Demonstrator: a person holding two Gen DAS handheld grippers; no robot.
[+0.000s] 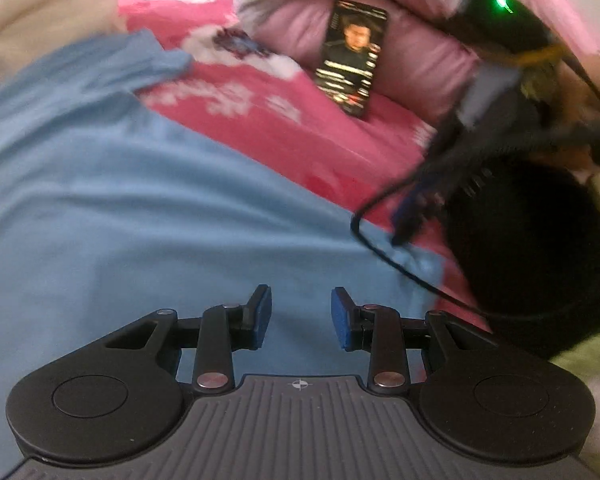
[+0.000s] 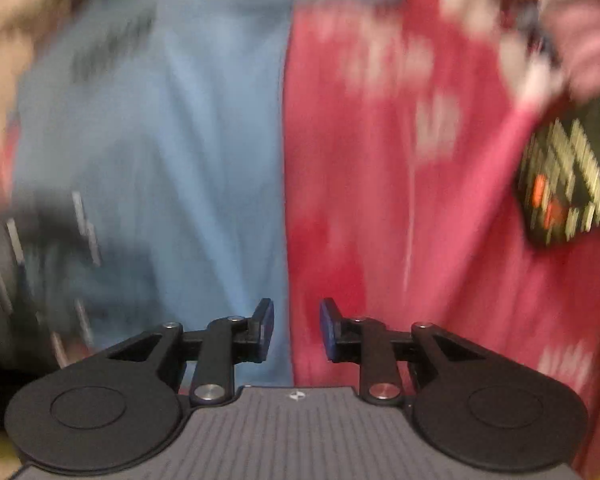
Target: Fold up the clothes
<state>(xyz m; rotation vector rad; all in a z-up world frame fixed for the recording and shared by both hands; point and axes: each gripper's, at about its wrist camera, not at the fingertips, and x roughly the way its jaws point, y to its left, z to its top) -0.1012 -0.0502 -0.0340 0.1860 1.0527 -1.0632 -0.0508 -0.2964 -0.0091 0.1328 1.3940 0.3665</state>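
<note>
- Beige fabric [image 1: 40, 12] bunched at far left of the left wrist view, above and touching the garment's upper edge.
- Light blue garment [image 1: 120, 200] spread flat over the red patterned bedsheet [image 1: 300, 140], filling the left and centre of that view, one sleeve-like flap reaching toward the top.
- Left gripper [image 1: 300, 316] low over the blue cloth, jaws spread, nothing between the blue pads.
- Dark printed card with a man's portrait [image 1: 354, 56] leaning against the pink pillow [image 1: 420, 60], well apart from the garment.
- Right gripper [image 1: 404, 236] at the right, blurred, tips down on the garment's corner; a black cable looping beside it; grip on the cloth impossible to tell from here.
- In the right wrist view: blue garment [image 2: 160, 160] on the left, red bedsheet [image 2: 400, 200] on the right, straight cloth edge running between the fingers.
- Right gripper [image 2: 297, 330] with jaws spread, nothing visibly pinched.
- Dark card [image 2: 568, 184] at far right, heavily blurred.
</note>
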